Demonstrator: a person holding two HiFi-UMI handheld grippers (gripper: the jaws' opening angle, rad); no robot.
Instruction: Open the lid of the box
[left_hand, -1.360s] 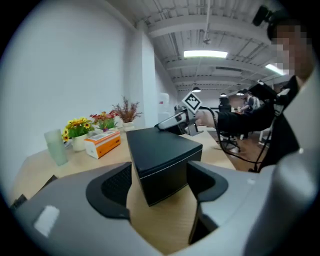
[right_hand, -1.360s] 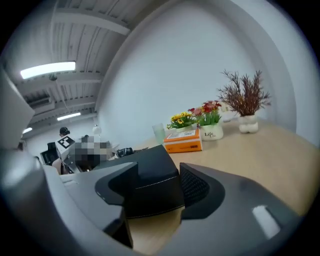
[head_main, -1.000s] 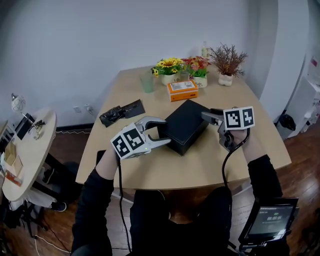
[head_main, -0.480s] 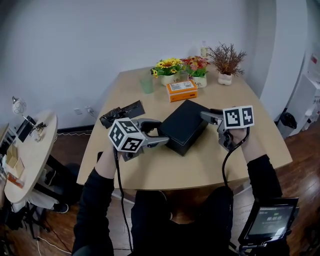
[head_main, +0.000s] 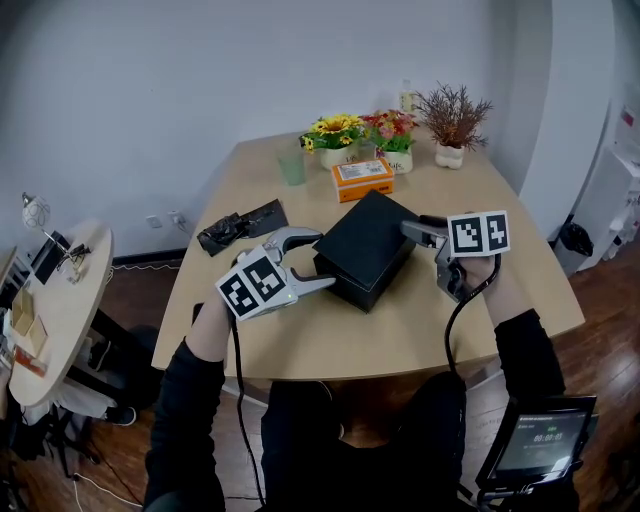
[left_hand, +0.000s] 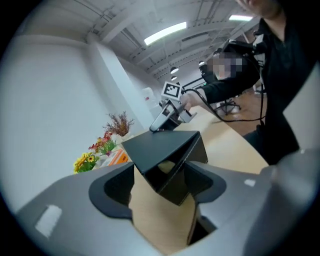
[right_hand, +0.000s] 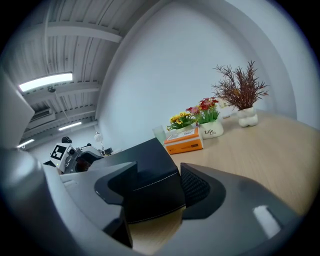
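The left hand-held gripper (head_main: 320, 262) grips the tilted lid (head_main: 362, 236) of the matte black box (head_main: 383, 282). The right hand-held gripper (head_main: 412, 232) clamps its base. A small orange carton (head_main: 362, 178), potted flowers (head_main: 338, 132) and a crumpled black bag (head_main: 240, 226) sit nearby.

Both jaw gaps are taken: left gripper (head_main: 325, 262) closed on the raised lid (left_hand: 155, 147) corner, right gripper (head_main: 412, 232) closed on the box (head_main: 365, 250) at its other end. A wedge-shaped opening under the lid faces the left gripper. Behind both grippers, toward the person, the table (head_main: 400, 330) is bare to its edge. Outboard of the right gripper it is bare too. Outboard and ahead of the left gripper a black wrapper (head_main: 240, 225) lies near. Ahead past the box the way is crowded: carton (head_main: 362, 173) just beyond the box's far corner, then cup (head_main: 292, 167), flower pots (head_main: 338, 130) and twig pot (head_main: 452, 120) along the far edge. Above the box it is clear.
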